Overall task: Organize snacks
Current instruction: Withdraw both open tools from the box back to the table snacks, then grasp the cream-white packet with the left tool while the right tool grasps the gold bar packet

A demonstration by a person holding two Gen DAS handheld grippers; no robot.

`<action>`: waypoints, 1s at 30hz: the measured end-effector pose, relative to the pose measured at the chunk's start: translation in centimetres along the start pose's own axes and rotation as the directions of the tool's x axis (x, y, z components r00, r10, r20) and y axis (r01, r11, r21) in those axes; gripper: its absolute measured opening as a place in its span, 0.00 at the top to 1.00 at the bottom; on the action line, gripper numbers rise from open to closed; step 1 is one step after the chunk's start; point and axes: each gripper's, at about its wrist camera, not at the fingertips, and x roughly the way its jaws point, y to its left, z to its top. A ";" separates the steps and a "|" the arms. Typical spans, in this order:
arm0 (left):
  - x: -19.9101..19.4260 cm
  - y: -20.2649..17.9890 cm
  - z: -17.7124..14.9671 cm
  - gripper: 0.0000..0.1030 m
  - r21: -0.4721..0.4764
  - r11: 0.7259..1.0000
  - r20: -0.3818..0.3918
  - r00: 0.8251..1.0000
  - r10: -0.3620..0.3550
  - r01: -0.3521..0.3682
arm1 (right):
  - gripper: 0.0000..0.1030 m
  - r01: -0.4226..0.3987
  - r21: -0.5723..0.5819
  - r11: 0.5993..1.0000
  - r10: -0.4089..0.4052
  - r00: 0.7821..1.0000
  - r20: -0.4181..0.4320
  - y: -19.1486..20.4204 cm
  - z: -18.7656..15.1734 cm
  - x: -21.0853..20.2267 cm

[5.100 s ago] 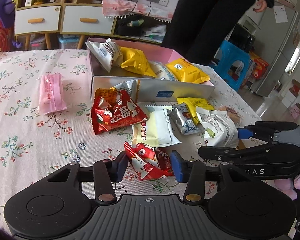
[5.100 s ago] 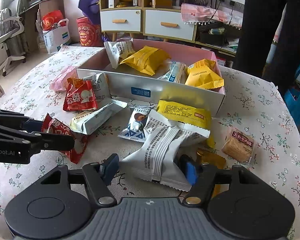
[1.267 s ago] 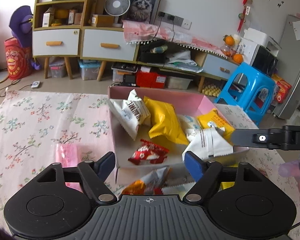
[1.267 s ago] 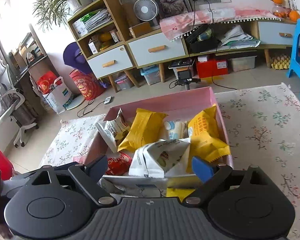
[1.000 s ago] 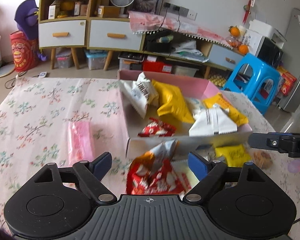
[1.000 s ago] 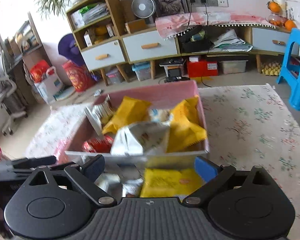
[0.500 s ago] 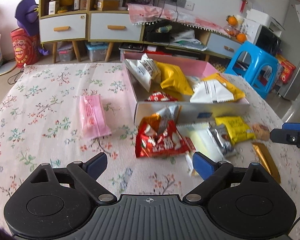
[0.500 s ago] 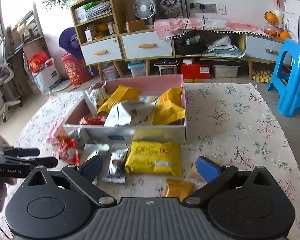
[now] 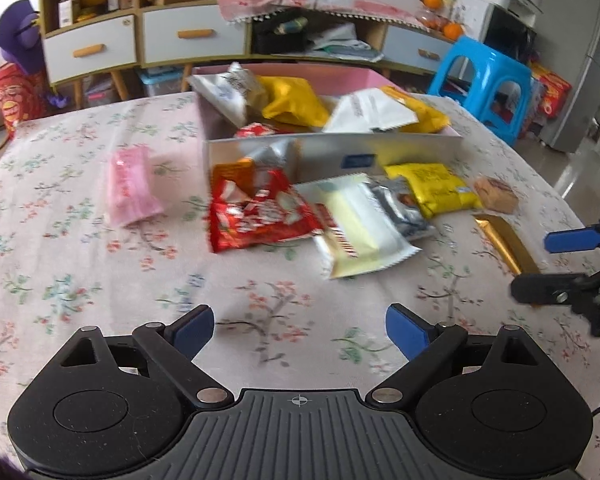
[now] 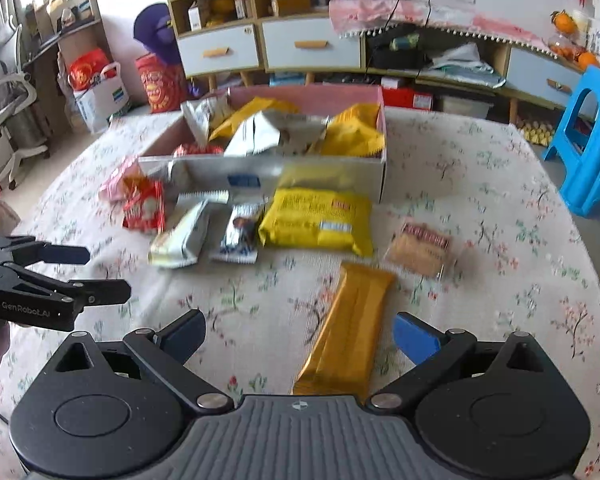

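A pink-lined box holds several packets, among them a small red one and a white one. In front of it on the floral cloth lie a red packet, a cream packet, a silver-blue one, a yellow one, a brown cake and a gold bar. My left gripper is open over bare cloth, holding nothing. My right gripper is open, and the gold bar lies on the cloth below its gap, untouched.
A pink packet lies left of the box. The table's right edge drops off toward a blue stool. Cabinets with drawers stand behind the table. Bare cloth lies near the front left.
Both grippers have drawn back from the box and sunk toward the cloth. The small red and the white packets that they held earlier now lie in the box.
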 end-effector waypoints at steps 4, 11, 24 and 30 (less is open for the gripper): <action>0.7 -1.1 0.1 0.08 0.004 1.000 -0.008 1.000 -0.015 0.015 | 0.11 0.022 -0.020 1.000 -0.022 0.999 -0.024 -0.3 -0.8 0.6; 1.8 -2.3 0.9 0.08 -0.017 1.000 0.015 1.000 -0.015 0.015 | 0.09 0.054 -0.049 0.997 -0.054 0.998 -0.012 -1.2 -1.9 1.8; 3.4 -3.4 2.4 0.11 -0.078 0.997 0.049 0.999 -0.003 0.007 | 0.10 0.034 -0.076 0.996 -0.032 0.999 0.025 -1.8 -1.5 2.3; 3.6 -3.7 2.9 0.18 -0.098 0.995 0.055 0.998 0.002 0.003 | 0.30 0.026 -0.088 0.996 -0.024 0.999 0.025 -1.4 -0.9 2.0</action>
